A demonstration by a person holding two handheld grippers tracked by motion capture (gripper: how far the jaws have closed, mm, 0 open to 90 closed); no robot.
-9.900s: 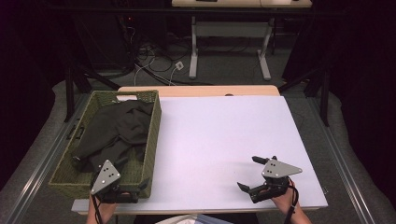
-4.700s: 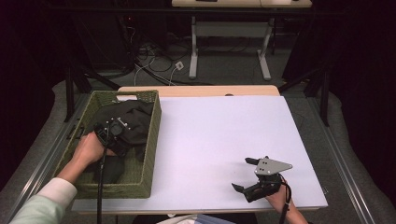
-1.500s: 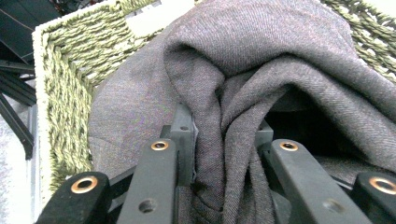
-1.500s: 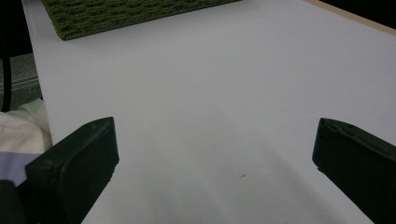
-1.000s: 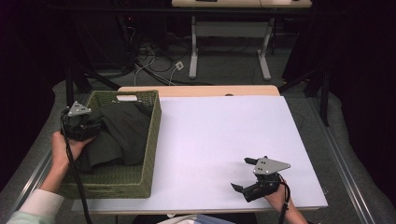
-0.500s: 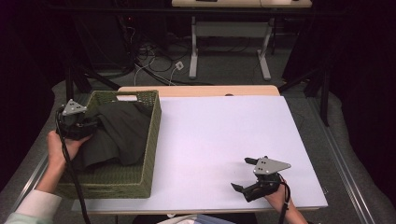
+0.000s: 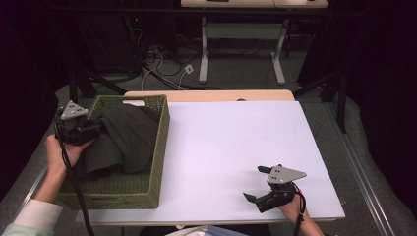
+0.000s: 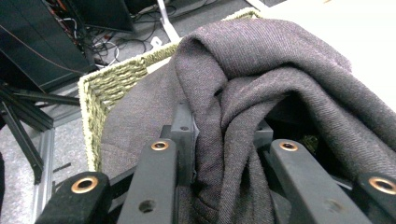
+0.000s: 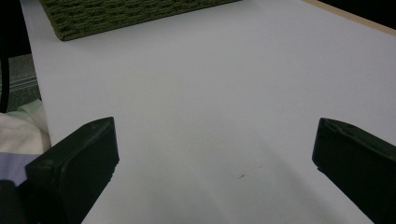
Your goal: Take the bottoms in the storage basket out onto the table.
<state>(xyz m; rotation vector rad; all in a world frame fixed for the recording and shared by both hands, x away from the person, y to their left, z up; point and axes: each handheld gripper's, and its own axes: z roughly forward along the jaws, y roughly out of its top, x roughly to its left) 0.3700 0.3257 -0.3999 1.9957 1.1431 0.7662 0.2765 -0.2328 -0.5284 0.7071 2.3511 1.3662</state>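
Hiding: much of the dark garment [image 7: 123, 142] lies sunk inside the green woven basket [image 7: 160, 147] at the left of the high view, so its full shape cannot be made out; the near end of it is lost in shadow against the basket wall.
Cut off: the left sleeve [image 7: 29, 219] runs out at the lower left corner of the high view, and the right forearm leaves at the bottom edge, right of centre.
Hard to make out: in the left gripper view the cloth [image 8: 261, 107] bunches over the jaws and covers their tips, with a strip of basket rim [image 8: 112, 84] at the upper left.
Left hand pose: the left hand [image 7: 64, 152] is raised at the basket's left rim, and the left gripper [image 7: 91, 132] points right, into the basket.
Left gripper state: its jaws are pressed together on a fold of the garment, the fabric pinched between them in the left gripper view.
Right hand pose: the right hand [image 7: 292, 206] rests low at the lower right of the white table [image 7: 231, 142], holding the right gripper [image 7: 256, 183] level and aimed left.
Right gripper state: jaws spread wide, bare tabletop between them in the right gripper view.
Writing: no lettering can be read on any surface.
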